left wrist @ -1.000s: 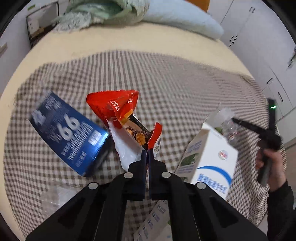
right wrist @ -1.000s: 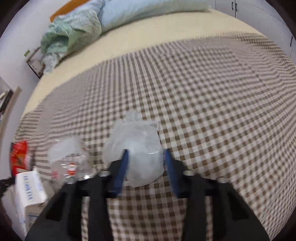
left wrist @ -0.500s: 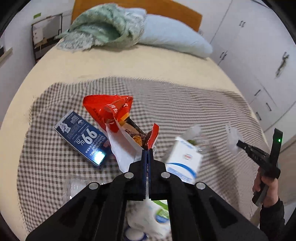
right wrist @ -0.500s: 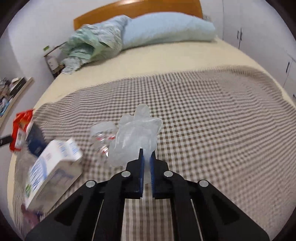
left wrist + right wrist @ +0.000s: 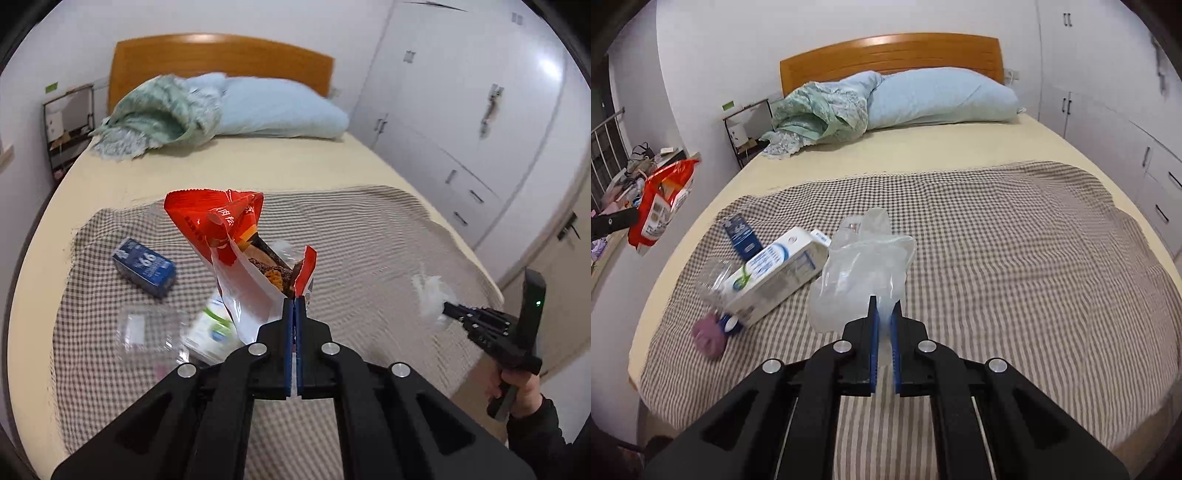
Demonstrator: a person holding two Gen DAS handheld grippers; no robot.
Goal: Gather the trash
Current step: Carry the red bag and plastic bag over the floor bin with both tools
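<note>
1. Only the right wrist view shows the far left of the room: a cluttered shelf [image 5: 635, 166] by the wall, and the red snack bag [image 5: 661, 206] hanging in the air beside the bed.
2. On the checked blanket [image 5: 1015, 240], from left to right in this view, lie a purple crumpled thing [image 5: 709, 338], a clear plastic container [image 5: 711, 277], a dark blue box [image 5: 740, 234] and a white milk carton [image 5: 775, 271].
3. Only the left wrist view shows the torn open side of the snack bag [image 5: 236, 251], with its white inner face.
4. The left gripper [image 5: 294, 306] is closed on the lower edge of the snack bag, which stands up above the blanket.
5. Only the left wrist view shows the person's right hand [image 5: 524, 393] at the far right.
6. The right gripper [image 5: 884, 310] is almost closed and pinches a clear plastic bag [image 5: 864, 273], lifted over the blanket just right of the milk carton.
</note>
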